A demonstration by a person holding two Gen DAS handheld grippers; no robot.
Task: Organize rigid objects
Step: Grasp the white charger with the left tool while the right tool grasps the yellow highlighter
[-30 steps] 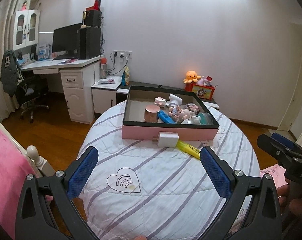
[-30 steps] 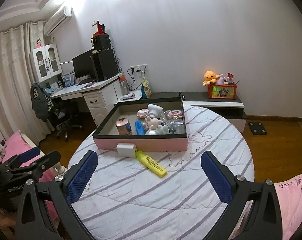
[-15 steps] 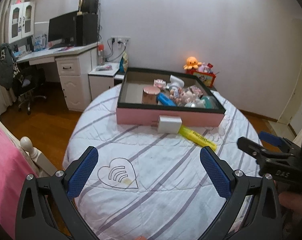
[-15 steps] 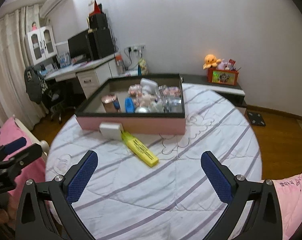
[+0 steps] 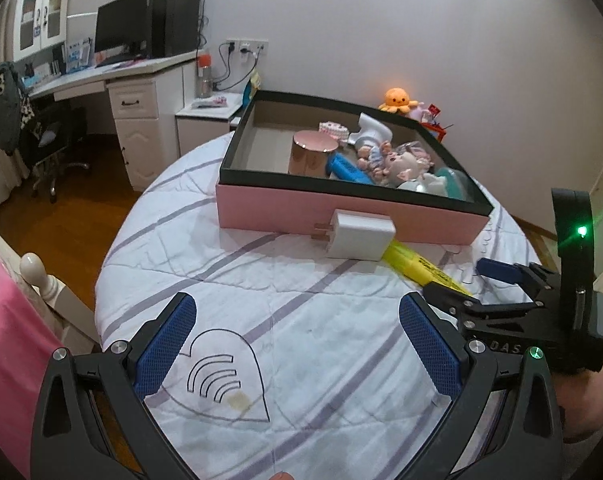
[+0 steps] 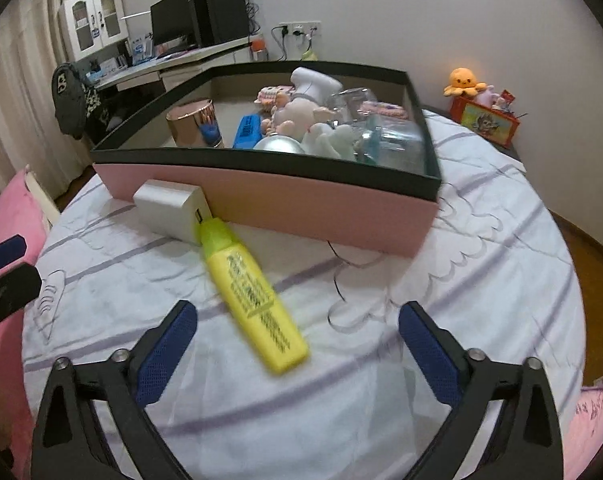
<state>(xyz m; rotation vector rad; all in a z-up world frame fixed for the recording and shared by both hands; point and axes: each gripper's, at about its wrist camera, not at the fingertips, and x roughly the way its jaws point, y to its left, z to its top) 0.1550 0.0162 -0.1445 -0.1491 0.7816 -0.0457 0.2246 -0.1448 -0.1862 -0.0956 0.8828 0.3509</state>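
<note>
A pink box (image 5: pixel 285 212) with a black rim sits at the far side of the round striped bed, holding a rose-gold tin (image 5: pixel 311 154), a blue case and small dolls. A white charger block (image 5: pixel 359 239) leans on its front wall, and a yellow highlighter (image 5: pixel 421 266) lies beside it. My left gripper (image 5: pixel 297 344) is open over bare quilt, short of the charger. In the right wrist view, my right gripper (image 6: pixel 297 348) hangs low over the highlighter (image 6: pixel 253 296). Its jaws are closing, with the highlighter's near end between the pads but untouched. The charger (image 6: pixel 169 208) touches the highlighter's cap.
A white desk (image 5: pixel 141 76) with a monitor, a chair with a jacket and a nightstand stand back left. An orange plush octopus (image 5: pixel 397 98) and a red box sit behind the bed. Pink bedding (image 5: pixel 5 352) and a bedpost are at the left. Wooden floor surrounds the bed.
Both grippers have come down and forward toward the box. The right gripper now sits over the highlighter and has moved further into the left wrist view.
</note>
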